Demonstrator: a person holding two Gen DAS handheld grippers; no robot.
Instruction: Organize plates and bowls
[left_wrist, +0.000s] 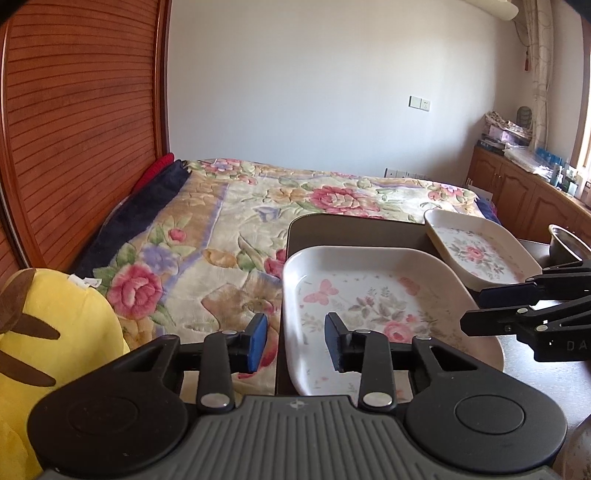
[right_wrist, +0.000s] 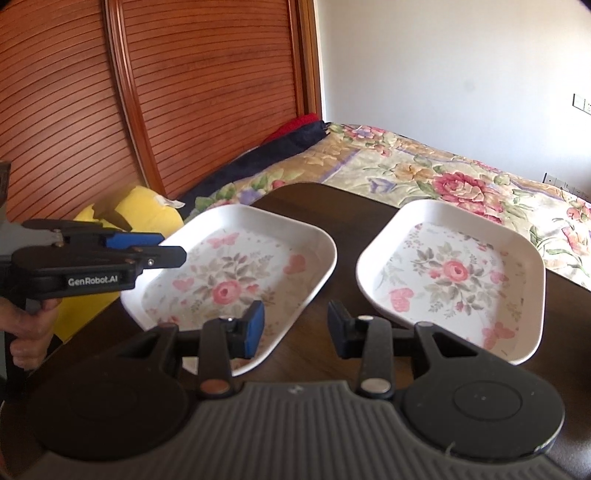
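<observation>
On the dark table (right_wrist: 354, 206) the left gripper (left_wrist: 295, 341) hangs with jaws parted astride the near plate's (left_wrist: 369, 295) left rim, gripping nothing. The right gripper (right_wrist: 295, 328), also spread and empty, hovers over the table between that plate (right_wrist: 236, 273) and the second plate (right_wrist: 454, 273). Beyond the table's far edge lies the floral bed (right_wrist: 443, 173).

The near plate (right_wrist: 229, 273) is showing white sides and pink roses, grey leaves and pink butterflies inside. The far plate (right_wrist: 454, 273) is wearing the same flowers. The table (right_wrist: 332, 206) is looking dark brown. The bed cover (left_wrist: 240, 221) is showing big pink flowers on cream. A soft toy (left_wrist: 48, 332) is glowing yellow with brown stripes
</observation>
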